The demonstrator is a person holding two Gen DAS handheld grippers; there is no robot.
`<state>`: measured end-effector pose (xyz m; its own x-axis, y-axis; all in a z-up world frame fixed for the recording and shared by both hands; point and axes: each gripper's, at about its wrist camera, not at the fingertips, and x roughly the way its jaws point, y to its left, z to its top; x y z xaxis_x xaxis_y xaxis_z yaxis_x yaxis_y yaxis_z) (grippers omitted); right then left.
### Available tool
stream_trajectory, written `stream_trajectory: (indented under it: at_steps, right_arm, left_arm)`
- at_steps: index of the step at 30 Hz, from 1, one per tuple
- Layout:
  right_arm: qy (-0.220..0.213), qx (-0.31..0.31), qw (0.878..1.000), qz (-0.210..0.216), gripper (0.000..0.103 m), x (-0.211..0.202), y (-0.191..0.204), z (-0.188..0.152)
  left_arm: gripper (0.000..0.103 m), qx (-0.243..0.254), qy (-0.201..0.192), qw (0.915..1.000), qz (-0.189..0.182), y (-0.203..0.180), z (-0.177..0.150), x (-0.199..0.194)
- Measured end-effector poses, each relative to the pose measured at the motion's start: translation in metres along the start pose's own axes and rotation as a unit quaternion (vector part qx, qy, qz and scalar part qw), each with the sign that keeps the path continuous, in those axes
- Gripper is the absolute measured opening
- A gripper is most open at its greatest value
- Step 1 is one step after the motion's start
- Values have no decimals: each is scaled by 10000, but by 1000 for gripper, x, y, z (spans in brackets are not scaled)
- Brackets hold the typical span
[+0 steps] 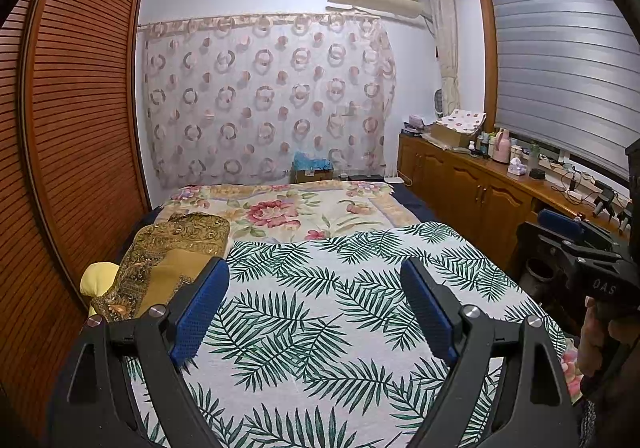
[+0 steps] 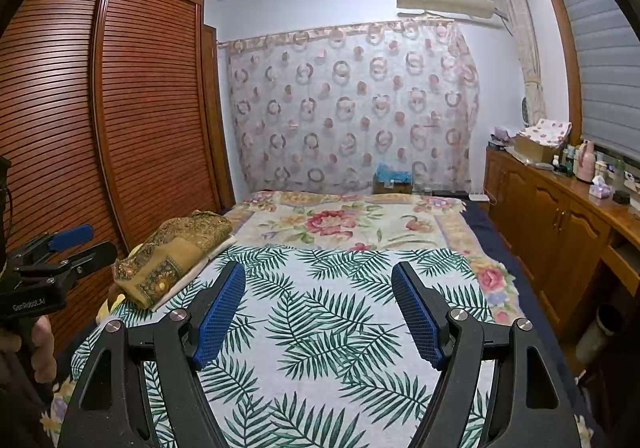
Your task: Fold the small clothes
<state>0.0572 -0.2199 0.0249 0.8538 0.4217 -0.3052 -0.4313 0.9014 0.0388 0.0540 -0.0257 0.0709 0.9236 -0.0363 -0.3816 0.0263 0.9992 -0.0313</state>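
The gold patterned cloth (image 1: 176,252) lies in a loosely folded heap at the left edge of the bed, its long axis running along that edge, from the near side toward the far curtain (image 1: 268,100). It rests partly on a pale folded piece (image 2: 188,280), just beside the palm-leaf sheet (image 1: 320,312), with a yellow item (image 1: 98,278) at its near end. The left gripper (image 1: 316,288) hangs over the leaf sheet, jaws spread wide with nothing between them. The right gripper (image 2: 318,292) hovers likewise, jaws apart and empty. A slatted wooden wardrobe (image 2: 120,108) stands alongside the bed.
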Motion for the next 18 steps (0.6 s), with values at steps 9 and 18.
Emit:
stream_trajectory:
  at_steps: [9, 18]
  right_arm:
    - [-1, -5, 10000, -2, 77, 0, -1, 0]
    - [-1, -6, 10000, 8, 77, 1, -2, 0]
  left_arm:
    - [88, 9, -24, 10000, 5, -1, 3, -4]
    - [88, 13, -33, 10000, 6, -4, 6, -9]
